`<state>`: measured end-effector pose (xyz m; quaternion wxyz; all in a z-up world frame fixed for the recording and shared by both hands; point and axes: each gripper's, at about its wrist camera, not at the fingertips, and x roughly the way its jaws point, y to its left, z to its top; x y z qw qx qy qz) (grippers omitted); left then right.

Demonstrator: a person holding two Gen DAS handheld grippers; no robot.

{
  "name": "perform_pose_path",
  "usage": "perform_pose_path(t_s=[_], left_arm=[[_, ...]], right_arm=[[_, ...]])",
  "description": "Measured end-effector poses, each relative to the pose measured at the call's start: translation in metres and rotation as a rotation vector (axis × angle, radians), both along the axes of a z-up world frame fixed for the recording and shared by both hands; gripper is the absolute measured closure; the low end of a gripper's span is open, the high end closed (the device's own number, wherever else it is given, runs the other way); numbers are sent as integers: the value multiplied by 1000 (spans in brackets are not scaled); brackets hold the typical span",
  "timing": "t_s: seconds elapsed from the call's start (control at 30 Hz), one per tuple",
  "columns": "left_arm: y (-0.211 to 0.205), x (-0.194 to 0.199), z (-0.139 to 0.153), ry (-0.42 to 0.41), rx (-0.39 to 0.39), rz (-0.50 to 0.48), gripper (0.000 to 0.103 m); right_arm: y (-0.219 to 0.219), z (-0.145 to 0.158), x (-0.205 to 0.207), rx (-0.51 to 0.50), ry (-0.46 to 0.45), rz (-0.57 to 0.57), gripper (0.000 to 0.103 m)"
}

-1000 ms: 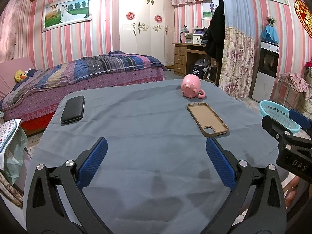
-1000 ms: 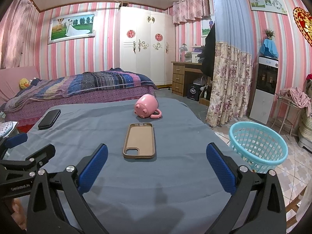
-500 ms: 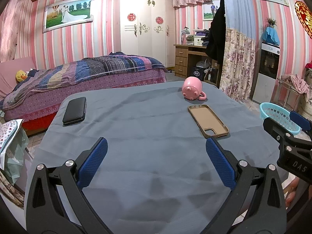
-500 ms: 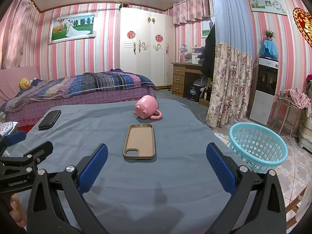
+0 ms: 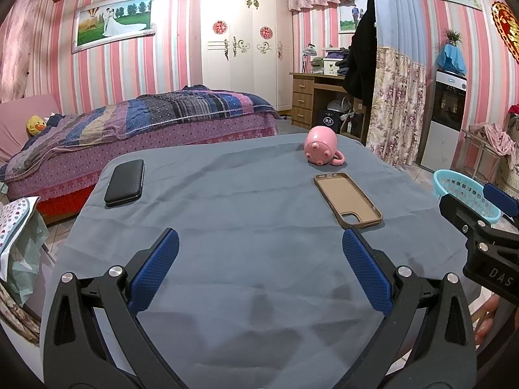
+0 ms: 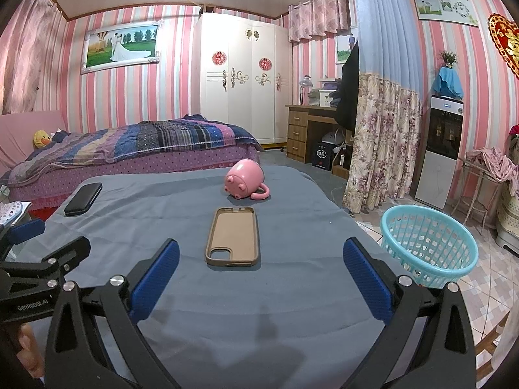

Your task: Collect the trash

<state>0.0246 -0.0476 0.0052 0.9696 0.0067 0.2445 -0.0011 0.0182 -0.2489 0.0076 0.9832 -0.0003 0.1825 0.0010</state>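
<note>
Both the left gripper (image 5: pixel 259 269) and the right gripper (image 6: pixel 259 269) are hovering wide open, holding nothing, above the table (image 6: pixel 292 291), near the phone case (image 6: pixel 233 236).

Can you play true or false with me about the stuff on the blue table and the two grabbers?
1. The pink mug stands upright. False: it lies tipped on its side.
2. The tan phone case lies flat with its hollow side up. True.
3. The right gripper holds the phone case. False: its fingers are spread wide, holding nothing.
4. The turquoise basket sits on the table. False: it stands on the floor beside it.
5. The left gripper is open. True.
6. The black case lies apart from the mug. True.
</note>
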Motion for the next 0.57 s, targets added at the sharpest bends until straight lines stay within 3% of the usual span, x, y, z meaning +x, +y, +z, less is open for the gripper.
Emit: perform_pose_path(t_s=[0.57], left_arm=[[-1,0,1,-8,10,-1,5]], right_arm=[[-2,1,1,-3,-2,1,4]])
